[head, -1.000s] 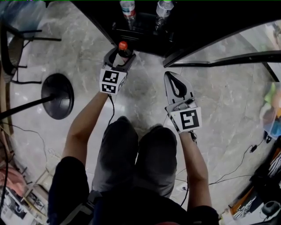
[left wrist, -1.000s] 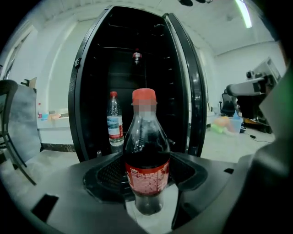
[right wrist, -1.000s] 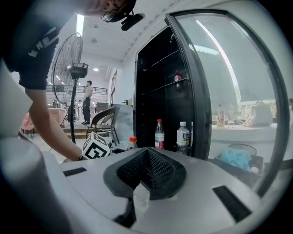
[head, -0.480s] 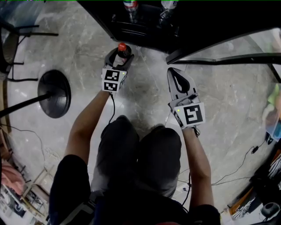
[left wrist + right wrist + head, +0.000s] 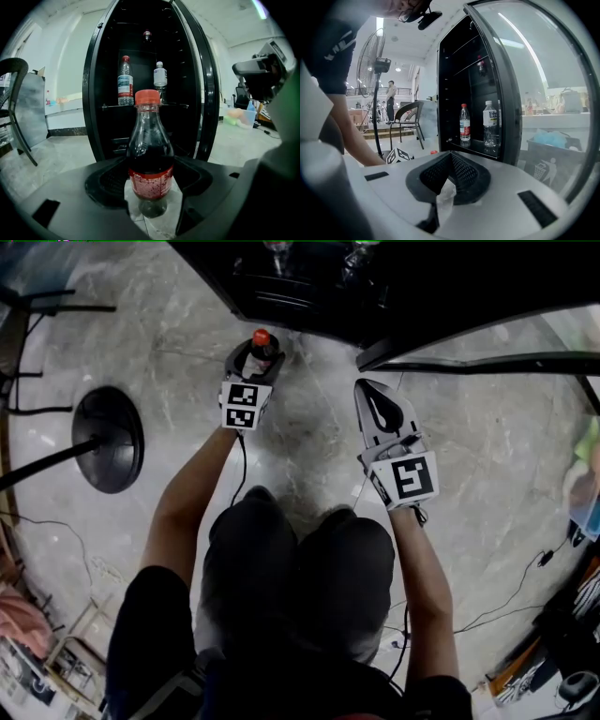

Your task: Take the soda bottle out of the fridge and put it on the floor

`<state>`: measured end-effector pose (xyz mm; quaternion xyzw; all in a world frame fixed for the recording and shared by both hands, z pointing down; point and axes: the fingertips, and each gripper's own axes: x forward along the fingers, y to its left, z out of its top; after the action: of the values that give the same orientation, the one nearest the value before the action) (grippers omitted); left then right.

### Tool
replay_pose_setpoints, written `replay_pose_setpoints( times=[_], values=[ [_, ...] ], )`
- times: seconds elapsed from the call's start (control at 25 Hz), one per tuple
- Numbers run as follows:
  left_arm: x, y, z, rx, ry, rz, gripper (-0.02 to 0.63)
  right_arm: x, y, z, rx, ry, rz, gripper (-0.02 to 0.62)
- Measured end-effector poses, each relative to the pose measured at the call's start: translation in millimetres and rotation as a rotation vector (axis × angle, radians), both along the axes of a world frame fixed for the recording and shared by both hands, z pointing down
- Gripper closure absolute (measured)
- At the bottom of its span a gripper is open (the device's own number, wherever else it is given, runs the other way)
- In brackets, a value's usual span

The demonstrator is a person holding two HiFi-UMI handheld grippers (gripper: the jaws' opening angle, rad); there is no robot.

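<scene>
At the far left of the head view, a black round fan base (image 5: 108, 439) sits on the grey marble floor (image 5: 309, 442), well apart from the grippers. In the left gripper view, a dark chair (image 5: 16, 108) stands at the left edge.

The left gripper (image 5: 251, 354) is held out low in front of the person's knees, just outside the fridge (image 5: 309, 287). Its fingers (image 5: 105, 180) pinch the soda bottle (image 5: 151, 154) from both sides at the red label. The bottle stands upright, with its red cap up and dark drink inside. It is outside the fridge, over the floor tiles in front of the open cabinet. No view shows whether its base touches the floor.

Behind it, the black fridge stands open. Two clear water bottles stand side by side on a glass shelf inside, one with a red cap (image 5: 125, 80) and one with a white cap (image 5: 160, 79).

To the right, the right gripper (image 5: 373, 399) hovers over the floor beside the person's right knee, apart from the bottle. Its fingers (image 5: 461, 171) are pressed together with nothing between them. The fridge's curved glass door (image 5: 539, 93) swings open on the right, and a bin with a recycling mark (image 5: 553, 161) shows through it.
</scene>
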<state>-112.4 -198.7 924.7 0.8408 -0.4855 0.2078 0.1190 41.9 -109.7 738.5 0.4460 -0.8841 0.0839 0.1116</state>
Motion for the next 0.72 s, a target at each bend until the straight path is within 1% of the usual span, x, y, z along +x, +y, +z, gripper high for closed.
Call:
replay_pose_setpoints(
  times=[0.4,0.6,0.72],
  values=[
    [-3.8,-2.5,34.6,-0.016,-0.022,-0.017,0.295,-1.7,-1.8,19.2,-0.013,-0.003,-0.007,0.577],
    [-5.5,-3.4,35.7,0.008,-0.001,-0.027,0.295,-2.7,-3.2,24.2,-0.017,-0.005,-0.008,0.577],
    [-4.4,0.0,35.2,0.026,-0.008,-0.013,0.295,-5.3,-3.3,25.4,-0.018,-0.013,-0.009,0.577]
  ],
)
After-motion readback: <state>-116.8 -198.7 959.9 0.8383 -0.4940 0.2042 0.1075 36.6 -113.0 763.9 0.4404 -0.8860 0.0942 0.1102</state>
